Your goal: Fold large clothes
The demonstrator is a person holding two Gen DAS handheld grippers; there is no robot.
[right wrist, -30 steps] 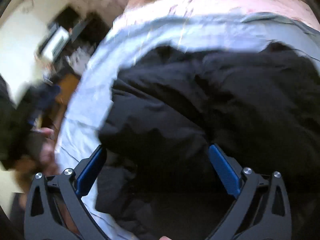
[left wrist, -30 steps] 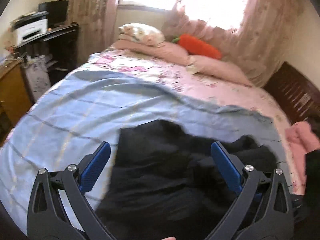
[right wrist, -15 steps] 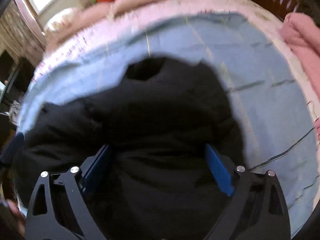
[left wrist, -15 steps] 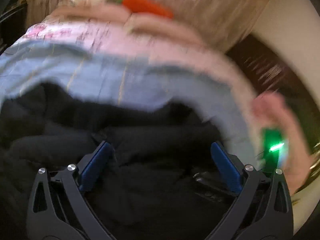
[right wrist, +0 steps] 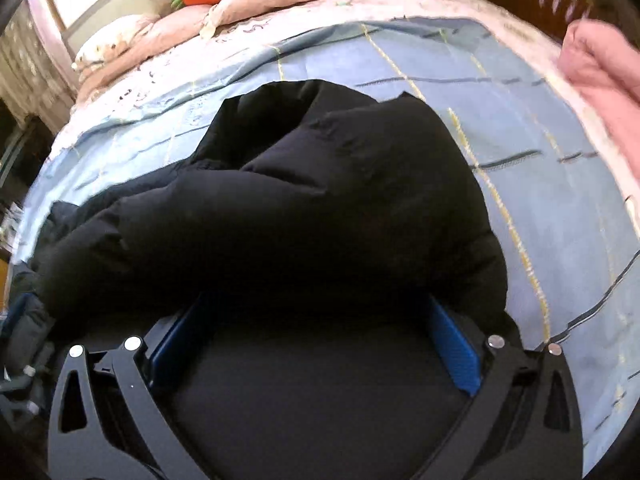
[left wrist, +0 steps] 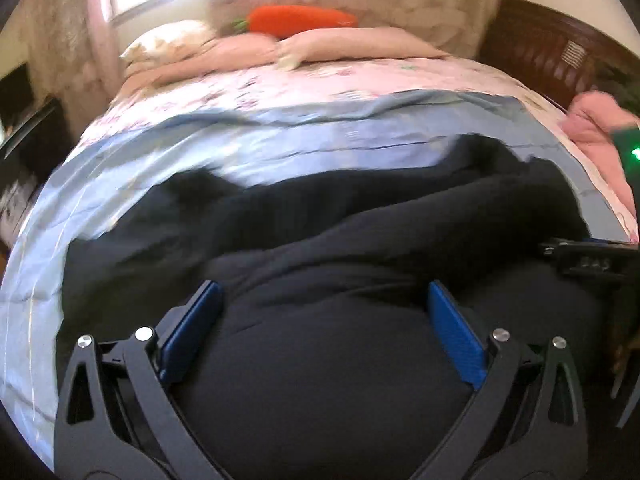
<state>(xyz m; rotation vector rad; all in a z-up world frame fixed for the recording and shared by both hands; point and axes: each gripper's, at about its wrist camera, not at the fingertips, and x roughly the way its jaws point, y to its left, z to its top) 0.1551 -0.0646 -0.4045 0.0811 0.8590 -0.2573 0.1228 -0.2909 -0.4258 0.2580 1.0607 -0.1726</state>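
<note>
A large black puffy jacket (left wrist: 320,248) lies bunched on the blue striped sheet (left wrist: 200,152) of a bed. It also fills the right wrist view (right wrist: 304,200), with one thick fold draped over the tips of the right fingers. My left gripper (left wrist: 324,300) is open, low over the jacket's near part, its blue pads (left wrist: 452,328) wide apart with black fabric between them. My right gripper (right wrist: 316,312) is open too, its pads (right wrist: 456,348) wide apart over the jacket's right end. The other gripper shows at the right edge of the left wrist view (left wrist: 592,260).
Pink pillows (left wrist: 352,44) and an orange carrot cushion (left wrist: 300,20) lie at the head of the bed under a curtained window. A pink folded cloth (right wrist: 604,80) sits at the right edge. A dark wooden bed frame (left wrist: 560,52) stands at the right, dark furniture (left wrist: 24,128) at the left.
Both grippers have swung across the bed and come down low over the black jacket. The views are steadier now. Both jaws stay wide open.
</note>
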